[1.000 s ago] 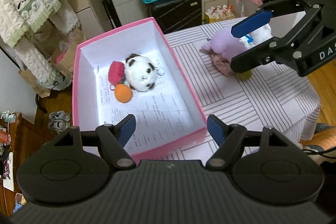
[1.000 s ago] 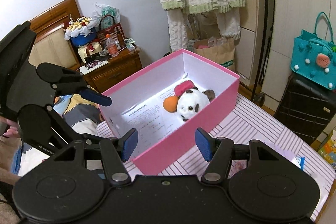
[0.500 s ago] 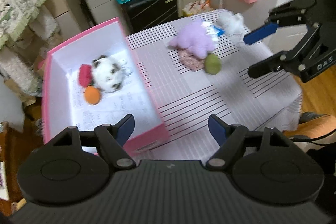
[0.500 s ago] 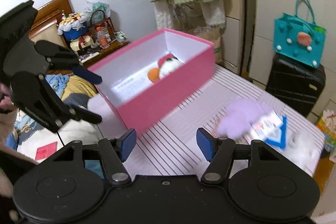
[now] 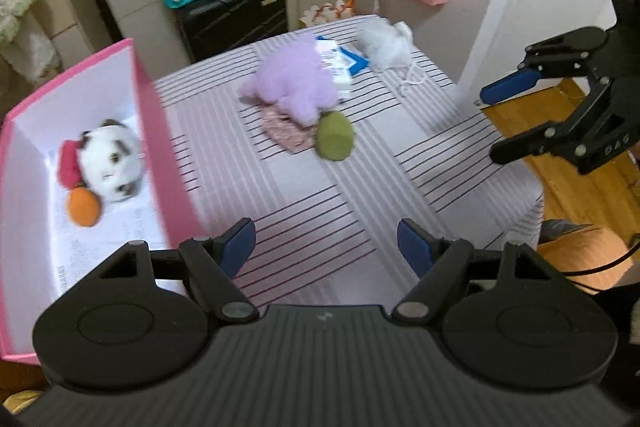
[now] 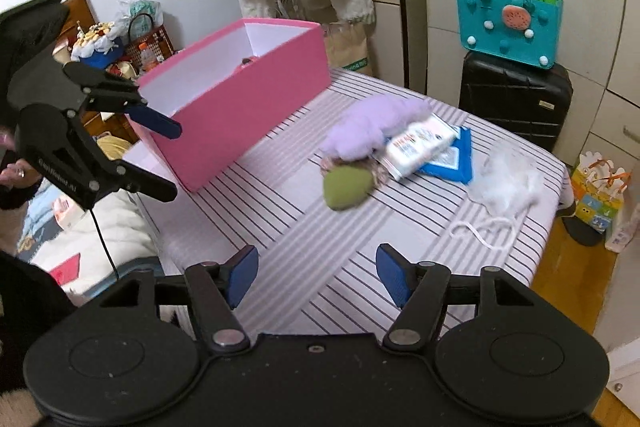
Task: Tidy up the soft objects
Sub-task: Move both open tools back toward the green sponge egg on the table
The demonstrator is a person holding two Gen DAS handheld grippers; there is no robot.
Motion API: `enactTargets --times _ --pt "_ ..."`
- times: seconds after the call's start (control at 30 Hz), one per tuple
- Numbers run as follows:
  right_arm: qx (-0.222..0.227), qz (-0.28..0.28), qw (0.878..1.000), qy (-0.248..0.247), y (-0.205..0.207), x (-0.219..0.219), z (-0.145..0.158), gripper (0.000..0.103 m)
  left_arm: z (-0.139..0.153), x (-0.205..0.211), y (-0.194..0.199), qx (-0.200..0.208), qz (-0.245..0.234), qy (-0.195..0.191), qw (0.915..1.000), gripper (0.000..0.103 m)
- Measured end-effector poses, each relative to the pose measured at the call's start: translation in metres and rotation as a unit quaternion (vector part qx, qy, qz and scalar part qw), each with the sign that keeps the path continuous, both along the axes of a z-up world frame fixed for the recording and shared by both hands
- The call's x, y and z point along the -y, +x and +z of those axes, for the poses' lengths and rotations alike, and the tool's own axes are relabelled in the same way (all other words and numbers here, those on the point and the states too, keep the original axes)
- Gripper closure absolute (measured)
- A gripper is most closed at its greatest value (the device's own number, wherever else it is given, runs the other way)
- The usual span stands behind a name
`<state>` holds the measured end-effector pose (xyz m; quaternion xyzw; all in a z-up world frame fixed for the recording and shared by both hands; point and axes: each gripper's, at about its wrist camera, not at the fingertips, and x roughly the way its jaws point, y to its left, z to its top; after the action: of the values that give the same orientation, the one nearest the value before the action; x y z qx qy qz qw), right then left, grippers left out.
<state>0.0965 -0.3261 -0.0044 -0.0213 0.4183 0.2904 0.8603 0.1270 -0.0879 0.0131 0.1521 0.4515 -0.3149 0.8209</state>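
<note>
I'm holding the left gripper [image 5: 326, 241] over the striped tablecloth [image 5: 360, 195] w/ jaws spread and nothing btwn them. I'm running the right gripper [image 6: 314, 273] over the same cloth, jaws opening, also w/ nothing btwn them. In the left wrist view I'm seeing the pink box [image 5: 154, 147] at the left, sitting on the cloth; inside it are lying a panda plush [image 5: 110, 163], a red plush piece [image 5: 68, 167] touching it, and an orange ball [image 5: 83, 211] just beside both. Near the table's middle, well apart from both grippers, a purple plush [image 5: 294, 87] is resting on a patterned cloth pouch [image 5: 286, 133], w/ an olive-green plush [image 5: 335, 141] touching its front edge. Behind the purple plush are lying a white packet [image 6: 420, 147] on a blue-edged item [image 6: 452, 159], then a white fluffy item [image 6: 506, 181] w/ cord near the far corner. A teal bag [image 6: 510, 23] is sitting on a black suitcase [image 6: 514, 103] beyond the table.
</note>
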Motion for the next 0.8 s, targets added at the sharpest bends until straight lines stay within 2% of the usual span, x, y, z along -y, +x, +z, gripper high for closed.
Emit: enactTargets --times 0.27,0.37,0.47,0.63,0.8 --pt "0.014 -0.005 1.000 -0.011 0.006 0.024 -0.022 0.026 -0.014 0.034 0.012 -0.004 -0.013 -0.031 0.9994 0.026" --pt "0.026 -0.006 1.000 -0.009 0.016 0.030 -0.033 0.021 -0.017 0.043 0.016 0.016 -0.006 -0.023 0.9996 0.025" --pt "0.034 -0.013 0.999 -0.003 0.028 0.034 -0.045 0.021 -0.025 0.051 0.019 0.032 -0.007 -0.010 0.9994 0.025" --pt "0.057 -0.046 0.997 0.004 0.046 0.046 -0.064 0.020 -0.039 0.055 0.025 0.027 -0.004 -0.042 0.9988 0.025" --pt "0.062 -0.086 0.994 0.026 0.058 0.069 -0.078 0.020 -0.052 0.056 0.031 0.040 0.025 -0.068 0.9966 0.025"
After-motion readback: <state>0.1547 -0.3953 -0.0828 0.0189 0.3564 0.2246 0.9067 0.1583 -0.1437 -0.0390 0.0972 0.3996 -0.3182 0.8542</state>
